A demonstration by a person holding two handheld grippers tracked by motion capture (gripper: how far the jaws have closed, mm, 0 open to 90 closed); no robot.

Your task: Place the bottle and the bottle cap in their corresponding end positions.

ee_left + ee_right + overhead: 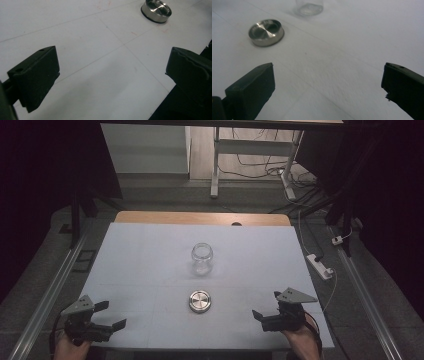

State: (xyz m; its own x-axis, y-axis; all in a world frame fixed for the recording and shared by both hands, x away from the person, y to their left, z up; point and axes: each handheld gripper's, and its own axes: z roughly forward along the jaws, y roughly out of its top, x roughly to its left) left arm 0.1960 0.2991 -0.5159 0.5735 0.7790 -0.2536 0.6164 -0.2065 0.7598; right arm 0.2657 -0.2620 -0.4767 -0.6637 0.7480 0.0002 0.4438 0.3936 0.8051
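Both grippers (pixel 111 314) (pixel 267 304) are sitting spread and empty, lid (pixel 200 301) lying flat between them, slightly nearer the right.

No legible text, label, brand, number or sign on anything here.

The left gripper (pixel 111 315) sits low at the near left corner, held in the person's left hand (pixel 70 347), its jaws spread wide and holding nothing. The right gripper (pixel 267 306) sits at the near right, gripped by the right hand (pixel 302 340), jaws likewise wide apart. Both point inward, well apart from each other.
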